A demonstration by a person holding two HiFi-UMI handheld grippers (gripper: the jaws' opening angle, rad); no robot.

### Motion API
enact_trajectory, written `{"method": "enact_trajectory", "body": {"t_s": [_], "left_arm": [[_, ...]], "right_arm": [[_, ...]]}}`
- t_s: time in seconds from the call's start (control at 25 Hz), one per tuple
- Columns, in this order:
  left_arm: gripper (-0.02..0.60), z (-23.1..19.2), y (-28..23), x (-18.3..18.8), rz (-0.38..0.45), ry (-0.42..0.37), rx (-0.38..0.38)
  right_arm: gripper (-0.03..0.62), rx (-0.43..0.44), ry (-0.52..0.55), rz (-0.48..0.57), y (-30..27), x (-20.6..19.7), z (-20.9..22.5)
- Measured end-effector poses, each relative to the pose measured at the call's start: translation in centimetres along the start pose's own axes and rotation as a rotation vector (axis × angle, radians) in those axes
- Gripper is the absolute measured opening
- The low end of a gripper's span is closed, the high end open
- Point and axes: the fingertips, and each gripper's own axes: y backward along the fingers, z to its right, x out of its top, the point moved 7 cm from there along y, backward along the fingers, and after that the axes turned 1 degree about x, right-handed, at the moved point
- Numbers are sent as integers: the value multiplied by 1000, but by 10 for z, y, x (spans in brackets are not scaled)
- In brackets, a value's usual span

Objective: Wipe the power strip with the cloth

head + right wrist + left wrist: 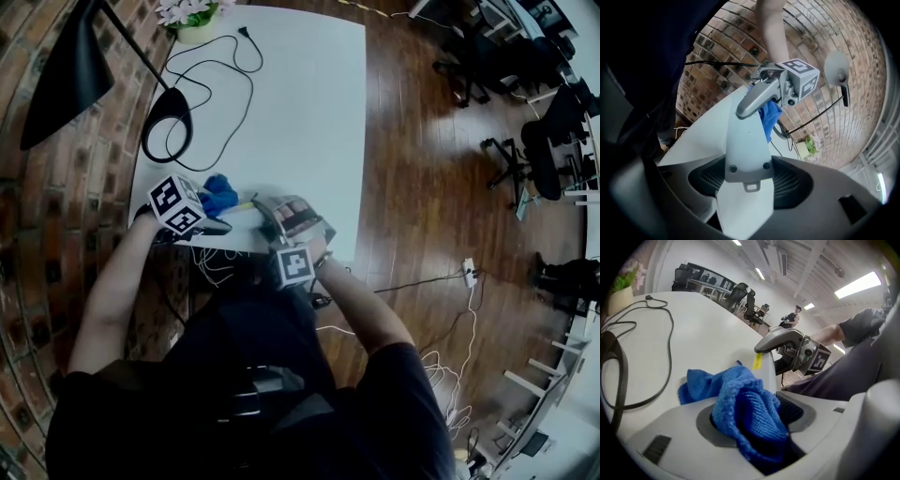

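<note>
Gripping one end of the long white plastic power strip [745, 150], the right gripper [745, 187] has both jaws closed on the strip's body, just behind a grey end plate with two screws. The strip runs away from this gripper along the near edge of the white rectangular table [300, 94], towards the left gripper [752, 416]. The left gripper's jaws stand wide, with the blue microfibre cloth [740, 399] bunched between the pads and held there. One fold of the cloth spills forward onto the table surface. The cloth sits at the strip's far end; contact between them cannot be confirmed.

Further back on the table, a black cable [211, 70] lies in loose loops, and a pale pot of pink flowers [192, 19] stands at the far corner. A black lamp [66, 75] rises beside the red brick wall [37, 216] at the table's left side. The polished wooden floor [422, 187] extends to the right, where black office chairs [553, 131] stand well apart from the table.
</note>
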Motion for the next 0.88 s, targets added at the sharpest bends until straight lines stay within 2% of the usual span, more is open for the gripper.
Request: {"method": "enact_trajectory", "body": {"t_s": [0.08,0.16,0.28,0.52,0.68,0.76,0.88], "left_arm": [[235,0,0,1,-13,7,-18],[228,1,0,2,-3,9,-23],[222,6,2,1,35,-30,11],[219,27,-1,6,-13,-292,238],[222,36,-4,9,6,-350,382],[222,40,-6,8,23,-382,433],[230,47,-11,5,28,-465,490]], "right_arm": [[284,1,-14,0,-1,0,1],[288,0,-41,1,-2,-2,0],[307,8,-147,35,-3,-13,-4],[325,149,-413,125,14,-19,-7],[325,162,-659,182,13,-20,10],[325,163,-716,182,7,-23,16],[327,219,-730,171,0,-23,15]]}}
